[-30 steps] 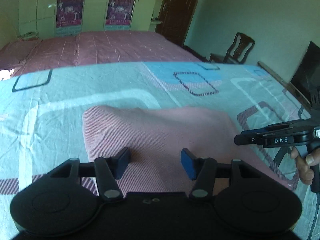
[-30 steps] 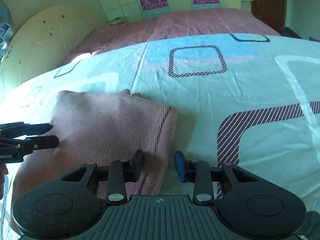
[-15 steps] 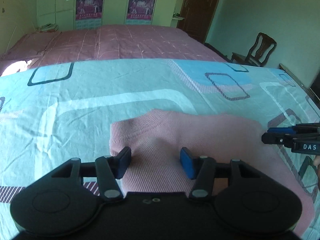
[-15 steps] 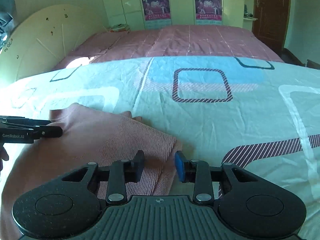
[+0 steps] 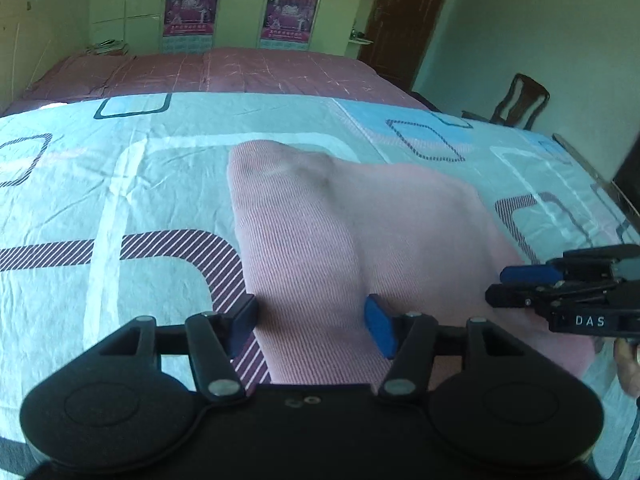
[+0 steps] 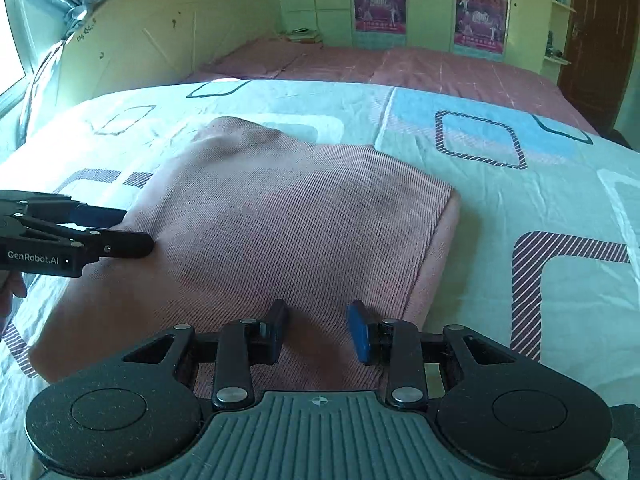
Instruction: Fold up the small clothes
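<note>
A folded pink ribbed garment [image 5: 344, 232] lies flat on the patterned bedsheet [image 5: 120, 184]; it also shows in the right wrist view [image 6: 280, 224]. My left gripper [image 5: 310, 324] is open, its fingers straddling the garment's near left edge just above the cloth. It appears from the side at the left of the right wrist view [image 6: 132, 228]. My right gripper [image 6: 318, 334] is open over the garment's near right part, empty. It shows at the right of the left wrist view [image 5: 508, 286], by the garment's right edge.
The bedsheet with blue and striped rectangles covers the near bed [image 6: 540, 184]. A maroon-covered bed [image 5: 224, 68] lies behind. A wooden chair [image 5: 516, 100] and a dark door [image 5: 404, 20] stand at the right; a wardrobe with posters [image 5: 192, 8] is at the back.
Both grippers have shifted over the garment: the left one moved toward its left edge, the right one moved left over the cloth. Both stayed open. The garment lies flat.
</note>
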The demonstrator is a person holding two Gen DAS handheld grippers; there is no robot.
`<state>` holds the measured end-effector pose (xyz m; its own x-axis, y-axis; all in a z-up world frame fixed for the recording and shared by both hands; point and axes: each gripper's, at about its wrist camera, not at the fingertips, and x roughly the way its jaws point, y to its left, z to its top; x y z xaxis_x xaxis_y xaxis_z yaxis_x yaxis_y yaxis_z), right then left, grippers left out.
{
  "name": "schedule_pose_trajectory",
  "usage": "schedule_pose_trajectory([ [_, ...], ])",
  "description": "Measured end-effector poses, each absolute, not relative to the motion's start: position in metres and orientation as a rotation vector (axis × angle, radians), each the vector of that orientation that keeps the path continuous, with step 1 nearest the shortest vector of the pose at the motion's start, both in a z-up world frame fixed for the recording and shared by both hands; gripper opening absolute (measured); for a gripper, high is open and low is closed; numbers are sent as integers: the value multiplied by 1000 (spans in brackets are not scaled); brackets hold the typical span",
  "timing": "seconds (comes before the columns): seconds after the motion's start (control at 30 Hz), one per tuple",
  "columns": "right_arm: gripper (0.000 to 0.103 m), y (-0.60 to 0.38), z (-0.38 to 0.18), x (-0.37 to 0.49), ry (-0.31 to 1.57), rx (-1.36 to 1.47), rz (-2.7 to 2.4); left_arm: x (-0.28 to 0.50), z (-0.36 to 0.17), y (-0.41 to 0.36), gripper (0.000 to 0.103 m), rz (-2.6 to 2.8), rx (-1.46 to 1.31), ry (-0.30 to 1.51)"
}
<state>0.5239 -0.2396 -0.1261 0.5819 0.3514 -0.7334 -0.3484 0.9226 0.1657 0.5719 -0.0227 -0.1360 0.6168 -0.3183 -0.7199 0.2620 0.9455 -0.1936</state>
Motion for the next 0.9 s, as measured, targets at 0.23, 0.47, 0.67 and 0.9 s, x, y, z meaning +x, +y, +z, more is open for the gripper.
schedule_pose_trajectory([
  [0.23,33,-222,-115,467,837,-39,512,510,-133,-27,53,-327,-39,836],
  [0.47,33,-229,-140,424,858,-96,494,460,-151,-8,57,-238,-65,870],
  [0.67,33,-246,-118,415,766,-10,469,450,-144,7,56,-167,-101,861],
  [0.9,33,-253,-136,419,871,-61,431,441,-146,-1,58,-155,-48,896],
])
